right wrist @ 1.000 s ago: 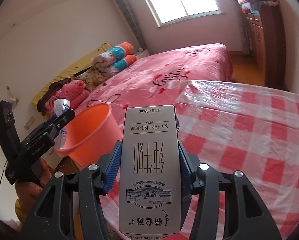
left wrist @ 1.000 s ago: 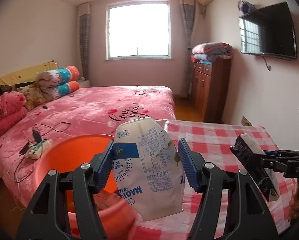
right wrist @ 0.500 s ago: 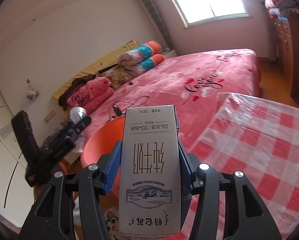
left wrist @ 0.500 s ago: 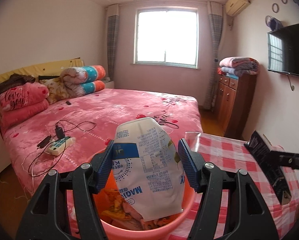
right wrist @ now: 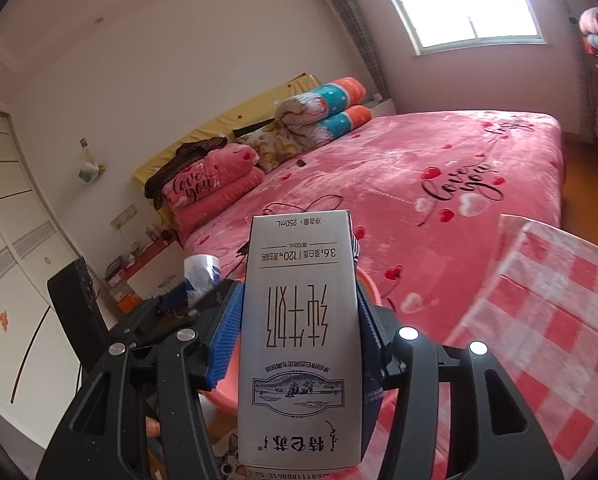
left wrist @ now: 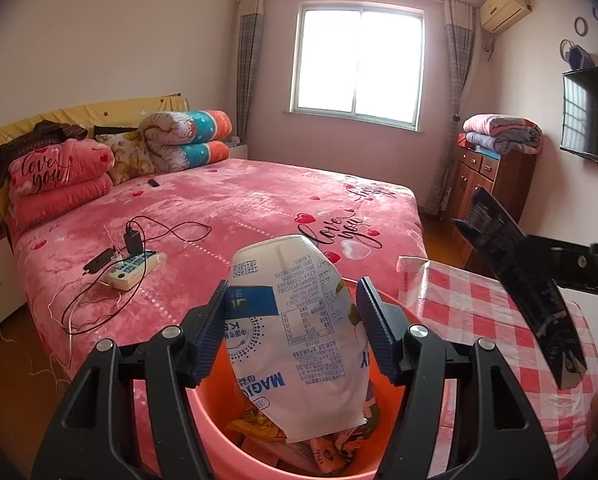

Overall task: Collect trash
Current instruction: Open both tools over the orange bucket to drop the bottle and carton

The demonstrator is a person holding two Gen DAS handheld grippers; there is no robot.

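Note:
My left gripper (left wrist: 293, 304) is shut on a white soft milk pouch (left wrist: 299, 344) with a blue label. The pouch hangs over the mouth of an orange bucket (left wrist: 221, 408) that holds several wrappers. My right gripper (right wrist: 299, 304) is shut on a silver milk carton (right wrist: 299, 320), held upside down. That carton (left wrist: 519, 288) shows dark at the right of the left wrist view, above the checked table. The left gripper (right wrist: 195, 296) and the pouch top (right wrist: 201, 270) sit just left of the carton in the right wrist view. Most of the bucket (right wrist: 221, 396) is hidden there.
A table with a red and white checked cloth (left wrist: 479, 312) stands right of the bucket. Behind it lies a pink bed (left wrist: 239, 208) with a power strip and cables (left wrist: 133, 268). A wooden dresser (left wrist: 491, 184) and a wall TV (left wrist: 591, 112) are at the right.
Both grippers have swung left, away from the checked table. The left one with the pouch now hangs over the bucket's mouth. The right one with the carton has risen and come nearer the bucket.

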